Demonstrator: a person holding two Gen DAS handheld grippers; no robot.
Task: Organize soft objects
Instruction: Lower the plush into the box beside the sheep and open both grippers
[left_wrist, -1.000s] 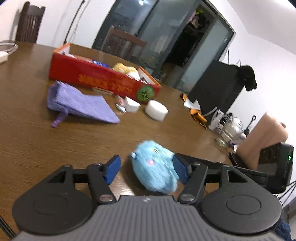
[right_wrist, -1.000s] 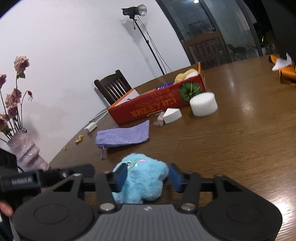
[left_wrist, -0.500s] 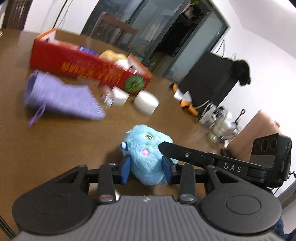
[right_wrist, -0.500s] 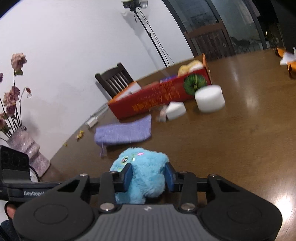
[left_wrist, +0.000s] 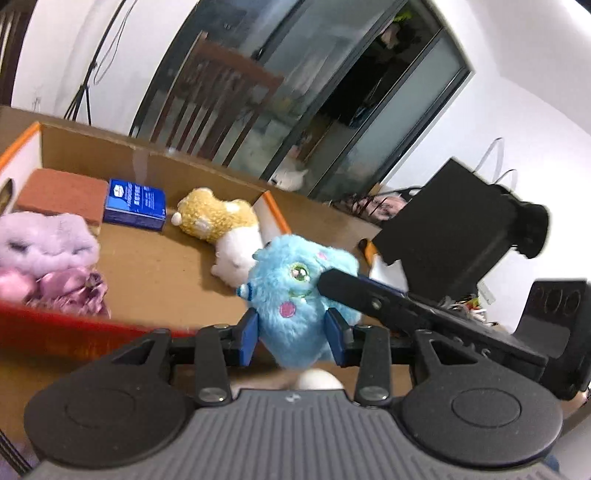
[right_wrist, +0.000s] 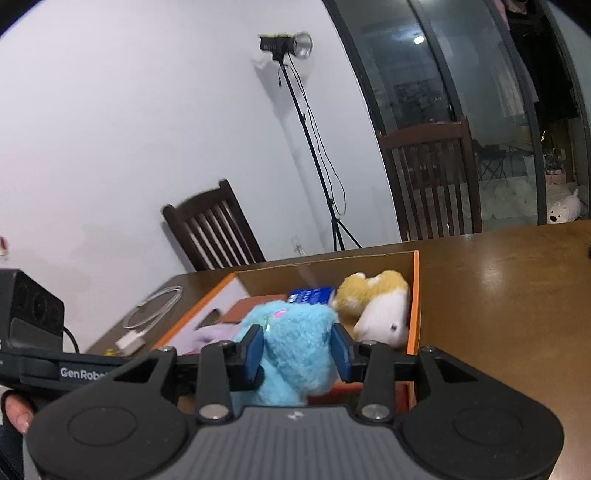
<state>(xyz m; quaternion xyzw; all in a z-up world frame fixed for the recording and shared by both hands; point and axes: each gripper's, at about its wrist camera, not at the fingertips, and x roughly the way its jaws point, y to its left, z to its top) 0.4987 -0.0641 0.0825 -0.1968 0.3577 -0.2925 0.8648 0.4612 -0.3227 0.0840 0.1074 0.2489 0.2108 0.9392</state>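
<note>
Both grippers grip one blue plush toy (left_wrist: 303, 299). I hold the left gripper (left_wrist: 291, 338) with its jaws partly closed, pads pressed into the fur. The right gripper (right_wrist: 297, 352) clamps the toy likewise. The toy hangs above the near right corner of the cardboard box (left_wrist: 147, 258), beside a yellow-and-white plush (left_wrist: 225, 232).
</note>
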